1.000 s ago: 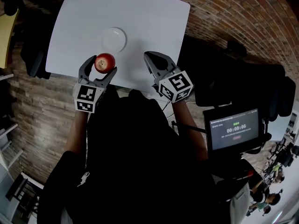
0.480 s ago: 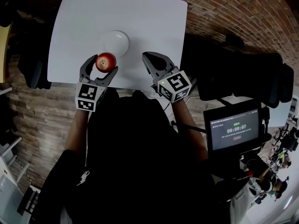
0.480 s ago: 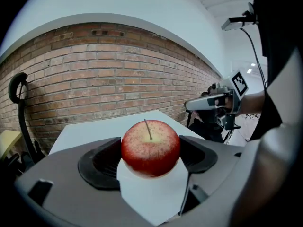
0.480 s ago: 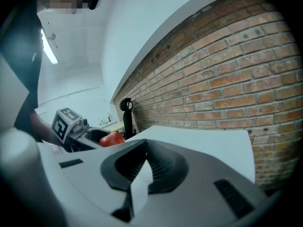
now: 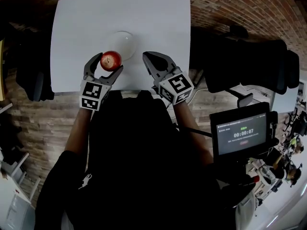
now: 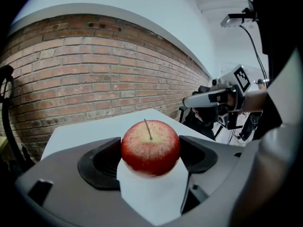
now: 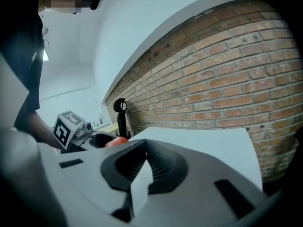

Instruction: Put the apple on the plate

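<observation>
Head view: the left gripper is clamping a round red apple by its sides, likely so it drops upright. The apple is hanging in the air at the near rim of the small white round plate, not yet on it. The right gripper is waiting beside it, jaws together and empty, clear of the path. The white rectangular table is showing bare room beyond the plate; its near edge is lying just under both grippers.

Left gripper view: the pads are pressing the apple, stem up.

Right gripper view: the jaws are meeting on nothing, with the table ahead and a red brick wall past its far edge.
</observation>
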The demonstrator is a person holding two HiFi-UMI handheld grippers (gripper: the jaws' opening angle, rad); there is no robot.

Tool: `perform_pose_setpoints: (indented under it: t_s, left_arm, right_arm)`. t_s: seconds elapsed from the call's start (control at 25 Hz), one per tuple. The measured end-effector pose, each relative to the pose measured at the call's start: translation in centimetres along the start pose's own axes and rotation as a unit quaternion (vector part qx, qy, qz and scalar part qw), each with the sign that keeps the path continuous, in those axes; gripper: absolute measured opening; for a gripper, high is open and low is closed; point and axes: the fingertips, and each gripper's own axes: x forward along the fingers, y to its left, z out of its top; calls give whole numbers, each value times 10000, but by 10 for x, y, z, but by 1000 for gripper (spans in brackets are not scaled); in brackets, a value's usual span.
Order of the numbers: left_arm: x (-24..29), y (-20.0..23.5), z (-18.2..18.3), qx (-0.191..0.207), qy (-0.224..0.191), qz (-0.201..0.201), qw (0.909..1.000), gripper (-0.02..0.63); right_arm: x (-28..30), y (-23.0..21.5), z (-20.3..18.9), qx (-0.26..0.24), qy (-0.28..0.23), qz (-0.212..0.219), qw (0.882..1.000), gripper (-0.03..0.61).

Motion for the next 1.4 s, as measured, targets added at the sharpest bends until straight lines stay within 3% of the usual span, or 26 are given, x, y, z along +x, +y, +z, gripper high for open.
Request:
perform_pose_setpoints:
  t_s: [0.48, 1.4]
  left_arm:
    - [26, 6, 1, 100, 36, -400, 9991, 387]
    - [86, 25, -37, 520, 516, -554, 9958, 388]
  right_arm:
    - [12, -2, -2, 92, 145, -257, 9995, 3]
    - [28, -9, -20, 283, 519, -516, 9969, 3]
